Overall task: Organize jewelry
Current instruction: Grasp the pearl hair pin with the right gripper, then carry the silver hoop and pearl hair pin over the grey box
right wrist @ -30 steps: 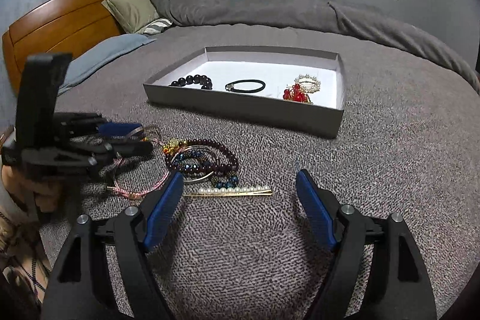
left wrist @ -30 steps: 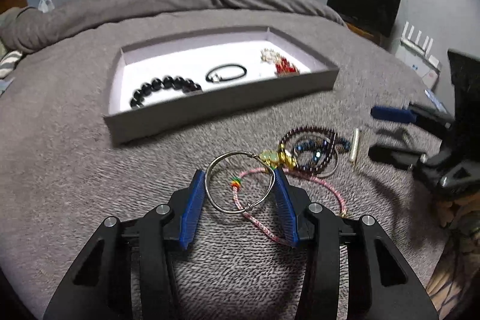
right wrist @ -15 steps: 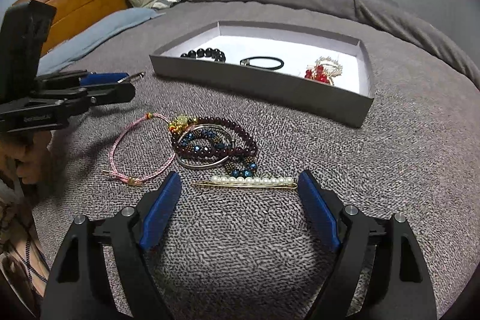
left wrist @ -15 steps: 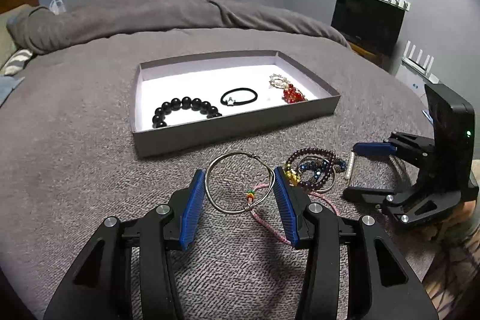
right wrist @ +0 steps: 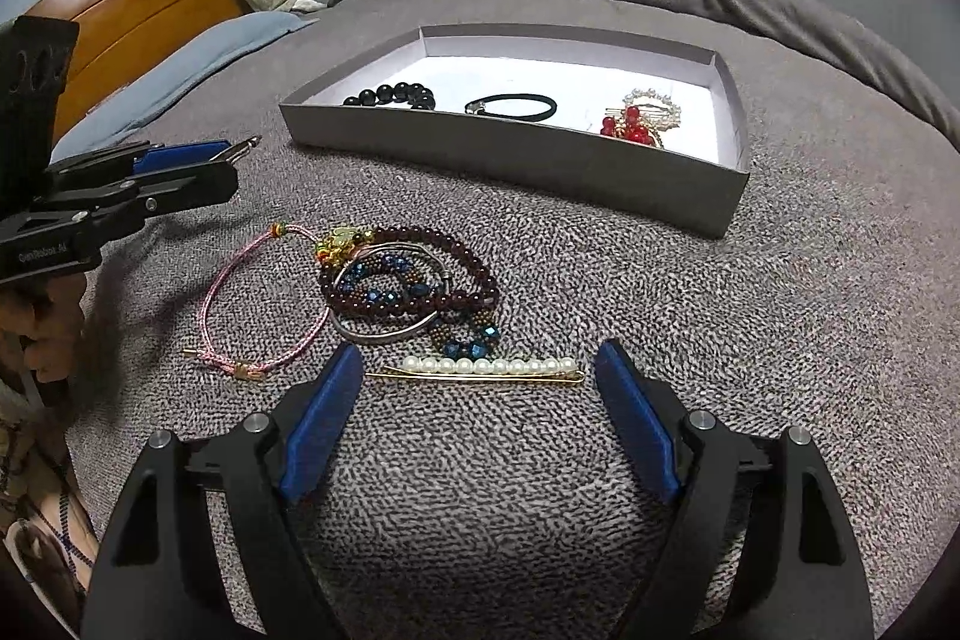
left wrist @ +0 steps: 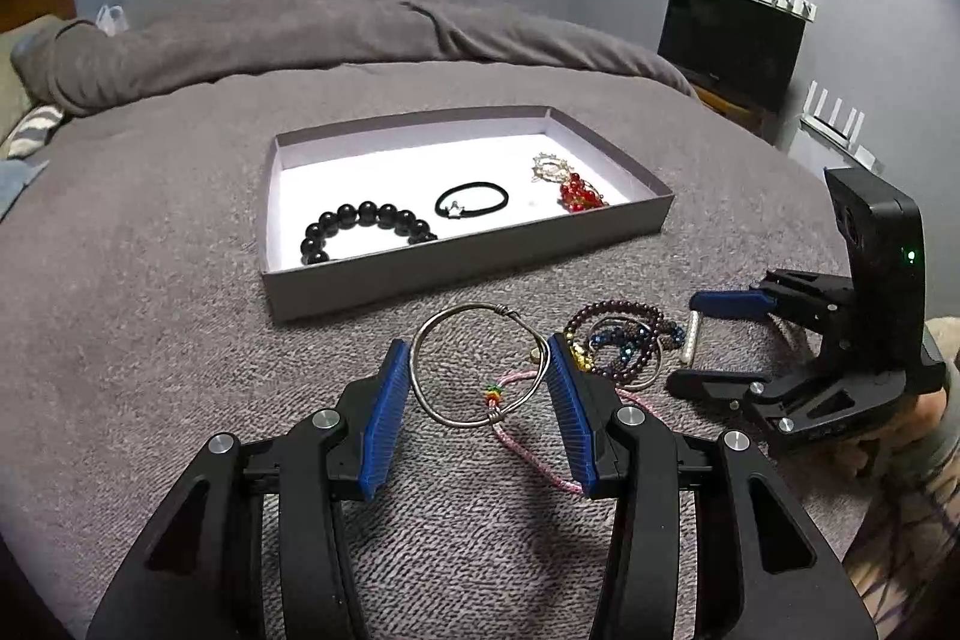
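Left hand-held gripper pinches the ring above the bed.
Your right hand-held gripper is spread and closing, jaws flanking the pearl clip, not touching. The tray lies beyond the bracelets.

The left gripper, black with blue ribbed pads, tilted downward above the grey bedspread, its jaws pinching a thin silver wire bangle by its two sides. The right gripper, of the same make, angled down at the near side, its jaws closing but clear of the pearl-topped gold hair clip lying between its tips. A hand gripped the left handle.
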The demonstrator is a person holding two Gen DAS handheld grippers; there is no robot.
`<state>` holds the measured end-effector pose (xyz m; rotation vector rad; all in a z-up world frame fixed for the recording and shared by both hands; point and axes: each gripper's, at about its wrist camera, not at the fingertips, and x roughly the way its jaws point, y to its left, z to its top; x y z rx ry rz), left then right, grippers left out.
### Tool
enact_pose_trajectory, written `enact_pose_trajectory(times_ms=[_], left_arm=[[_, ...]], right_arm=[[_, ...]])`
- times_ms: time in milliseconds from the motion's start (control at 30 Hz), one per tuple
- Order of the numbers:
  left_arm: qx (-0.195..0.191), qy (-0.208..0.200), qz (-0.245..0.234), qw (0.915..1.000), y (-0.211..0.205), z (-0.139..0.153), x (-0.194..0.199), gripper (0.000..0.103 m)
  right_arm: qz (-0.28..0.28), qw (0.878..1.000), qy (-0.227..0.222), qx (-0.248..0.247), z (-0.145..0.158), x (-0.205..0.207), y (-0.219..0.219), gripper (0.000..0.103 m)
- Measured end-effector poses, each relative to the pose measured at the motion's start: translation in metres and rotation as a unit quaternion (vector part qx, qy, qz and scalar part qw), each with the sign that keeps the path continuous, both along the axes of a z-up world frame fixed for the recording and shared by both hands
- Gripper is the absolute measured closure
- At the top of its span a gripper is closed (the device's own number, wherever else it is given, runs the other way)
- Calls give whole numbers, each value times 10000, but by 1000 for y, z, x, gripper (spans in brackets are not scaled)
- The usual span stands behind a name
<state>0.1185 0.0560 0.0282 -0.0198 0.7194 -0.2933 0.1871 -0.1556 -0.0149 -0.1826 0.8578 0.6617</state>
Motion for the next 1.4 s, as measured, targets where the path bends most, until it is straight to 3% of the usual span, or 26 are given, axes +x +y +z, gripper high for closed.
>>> enact_pose_trajectory(times_ms=[400,667,767,1067,1400], left_arm=[[-20,-91,76,9999,1,5,3,55],[-14,-303,288,9991,-2,14,11,55],[55,-417,408,9983,-5,19,14,55],[143,-594,546,9966,-9,25,23,55],[304,-623,699,9951,-2,30,64,55]], right_arm=[[12,9991,-326,281,24,-5,-12,33],[-520,9847,-1201,1151,62,-5,-34,33],[-641,9800,-1285,1376,69,1,-40,33],[-737,9796,-1343,1302,71,19,-32,33],[-782,9811,-1328,1168,67,60,-16,33]])
